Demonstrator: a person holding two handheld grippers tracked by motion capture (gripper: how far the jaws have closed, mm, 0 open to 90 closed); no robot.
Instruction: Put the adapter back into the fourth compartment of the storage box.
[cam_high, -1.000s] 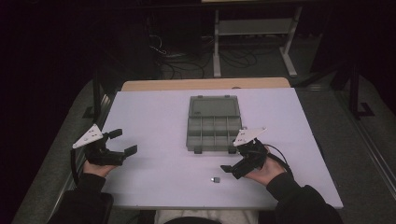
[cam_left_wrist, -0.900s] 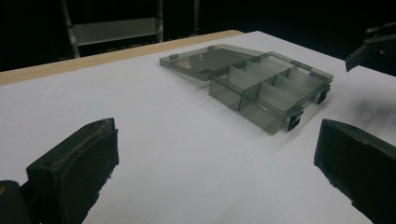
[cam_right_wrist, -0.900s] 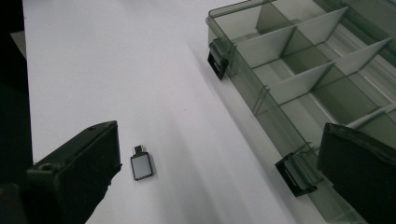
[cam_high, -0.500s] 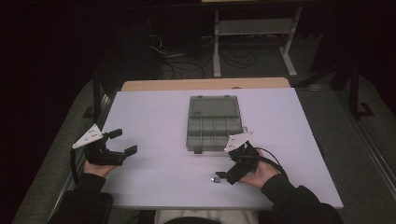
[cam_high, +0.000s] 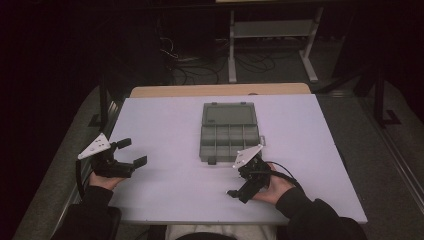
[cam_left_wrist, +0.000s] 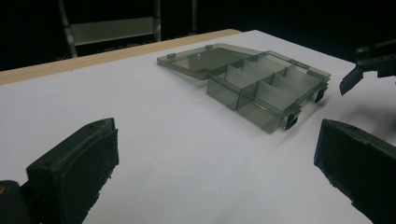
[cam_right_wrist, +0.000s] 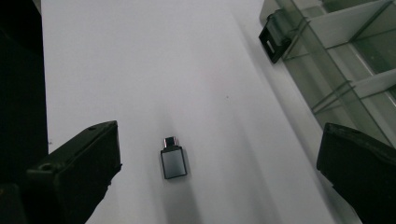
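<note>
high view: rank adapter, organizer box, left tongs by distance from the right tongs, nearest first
1. Adapter: small, on the table between the open right tongs.
2. Organizer box: just beyond, table centre, lid open.
3. Left tongs: farthest, across at the table's left edge.

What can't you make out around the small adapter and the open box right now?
- Small adapter: high view, hidden under the right tongs; connector type too small in the right gripper view.
- Compartment box: contents unclear, dim in the high view; cut off by the edge in the right gripper view.

One adapter (cam_right_wrist: 173, 160) — one organizer box (cam_high: 229, 131).
</note>
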